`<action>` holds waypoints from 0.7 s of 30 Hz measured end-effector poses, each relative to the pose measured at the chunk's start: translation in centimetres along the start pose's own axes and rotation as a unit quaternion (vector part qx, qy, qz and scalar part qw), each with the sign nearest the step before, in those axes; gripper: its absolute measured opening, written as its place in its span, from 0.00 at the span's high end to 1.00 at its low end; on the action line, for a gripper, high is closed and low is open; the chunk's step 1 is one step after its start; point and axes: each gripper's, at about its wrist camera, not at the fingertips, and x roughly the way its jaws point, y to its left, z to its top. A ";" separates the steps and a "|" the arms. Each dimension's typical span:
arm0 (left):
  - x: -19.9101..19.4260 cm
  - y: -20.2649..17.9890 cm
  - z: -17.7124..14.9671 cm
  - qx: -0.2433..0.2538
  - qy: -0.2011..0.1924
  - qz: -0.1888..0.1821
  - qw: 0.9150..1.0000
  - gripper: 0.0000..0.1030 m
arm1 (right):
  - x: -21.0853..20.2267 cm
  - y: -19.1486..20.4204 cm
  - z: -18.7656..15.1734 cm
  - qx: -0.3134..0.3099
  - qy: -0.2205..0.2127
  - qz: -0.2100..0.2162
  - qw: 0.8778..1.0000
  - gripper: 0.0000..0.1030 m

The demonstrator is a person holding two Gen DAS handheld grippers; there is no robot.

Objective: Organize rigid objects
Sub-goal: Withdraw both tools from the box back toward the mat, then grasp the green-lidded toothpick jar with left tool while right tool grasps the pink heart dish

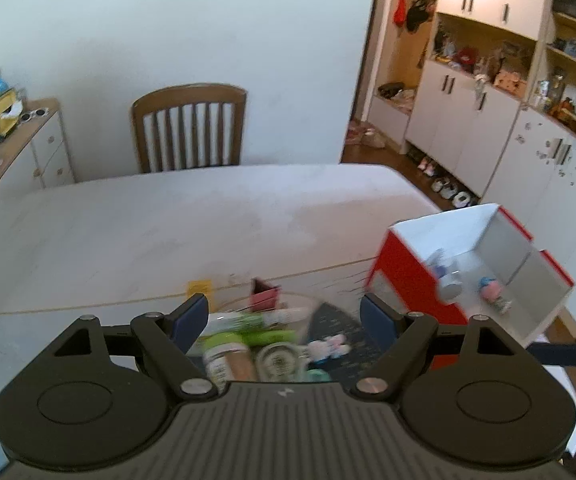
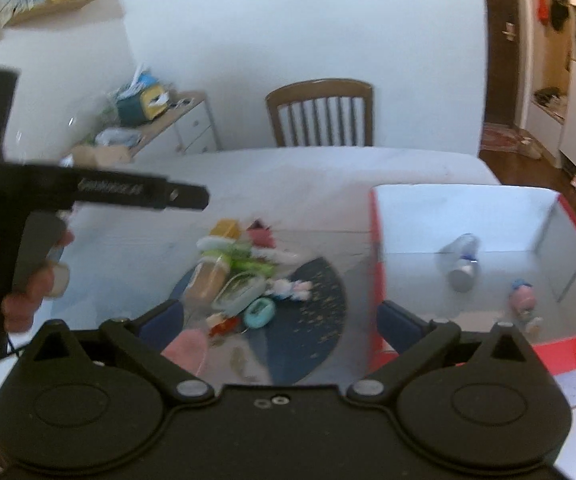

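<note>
A pile of small objects lies on a dark blue mat (image 2: pixel 319 304): a spice jar (image 2: pixel 208 280), a round tin (image 2: pixel 240 292), a teal item (image 2: pixel 260 312), a toy figurine (image 2: pixel 291 290), green tubes (image 1: pixel 248 336) and a red clip (image 1: pixel 266 292). To its right stands a red-and-white box (image 2: pixel 467 208) holding a bottle (image 2: pixel 463 264) and a small figure (image 2: pixel 523 300). My left gripper (image 1: pixel 286 314) hangs open over the pile, nothing pinched. My right gripper (image 2: pixel 282 318) is open wide above the mat's near edge, beside the box.
The white table (image 1: pixel 168 232) stretches to a wooden chair (image 1: pixel 190 128) at the far side. A low drawer unit (image 1: pixel 28 148) stands at the left. Cupboards and shelves (image 1: pixel 487 80) fill the right wall. A hand (image 2: pixel 28 292) holds the left gripper's handle.
</note>
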 end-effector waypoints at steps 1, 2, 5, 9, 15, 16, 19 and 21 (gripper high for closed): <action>0.3 0.6 -0.1 0.000 0.003 0.004 1.000 0.19 | 0.4 0.5 -0.1 -0.005 0.005 0.003 1.000 0.00; 0.7 1.3 -0.4 -0.001 0.007 0.008 1.000 0.19 | 0.8 1.0 -0.2 -0.011 0.010 0.009 1.000 0.00; 1.8 2.9 -0.9 -0.011 0.021 0.012 1.000 0.19 | 2.1 2.5 -0.5 -0.028 0.025 0.019 0.999 0.00; 3.1 4.4 -1.6 -0.019 0.032 0.021 0.999 0.19 | 3.8 4.4 -0.9 -0.046 0.041 0.035 0.997 0.00; 5.2 5.9 -2.9 -0.034 0.057 0.029 0.997 0.19 | 6.2 6.5 -1.7 -0.072 0.067 0.058 0.993 0.00; 5.7 6.0 -3.1 -0.034 0.064 0.030 0.997 0.19 | 6.7 6.9 -1.8 -0.079 0.072 0.059 0.993 0.00; 7.0 6.2 -3.7 -0.038 0.080 0.023 0.996 0.19 | 8.1 7.8 -2.4 -0.096 0.088 0.062 0.990 0.00; 7.7 6.2 -3.9 -0.040 0.089 0.021 0.995 0.19 | 8.9 8.3 -2.7 -0.104 0.094 0.065 0.988 0.00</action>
